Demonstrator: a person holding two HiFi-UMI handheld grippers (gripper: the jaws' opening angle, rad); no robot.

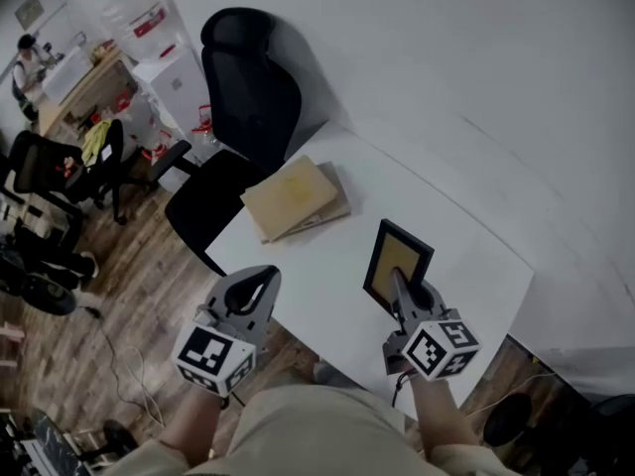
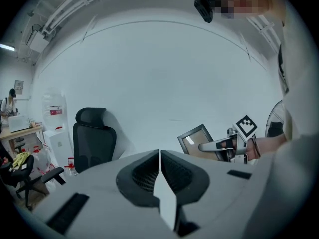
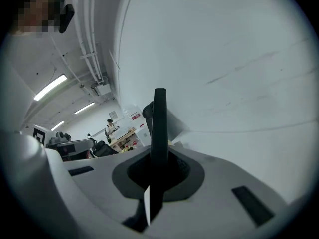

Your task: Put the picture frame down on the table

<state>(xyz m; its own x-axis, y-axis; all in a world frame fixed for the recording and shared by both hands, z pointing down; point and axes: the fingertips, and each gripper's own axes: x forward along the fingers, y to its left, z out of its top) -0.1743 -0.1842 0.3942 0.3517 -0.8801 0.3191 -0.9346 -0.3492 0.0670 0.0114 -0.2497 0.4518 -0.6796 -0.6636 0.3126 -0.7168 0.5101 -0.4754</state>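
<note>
Fingers of the right gripper [image 1: 396,280] are shut on one edge of the picture frame [image 1: 395,251]. The frame stands upright over the near right part of the white table [image 1: 327,266], but whether its bottom touches the tabletop cannot be told. The left gripper [image 1: 264,274] hangs at the table's near edge, well apart from the frame, its jaws pressed together on nothing.

The right gripper view shows the frame only edge-on, a thin dark strip rising from between the jaws. The left gripper view shows its broad face, a tan panel in a dark border. Only the head view shows the stack of flat tan boards [image 1: 294,198] on the table's far side. A black office chair [image 1: 248,87] stands just beyond the table. Further off is a white water dispenser [image 1: 149,23], its red label too small to read.
</note>
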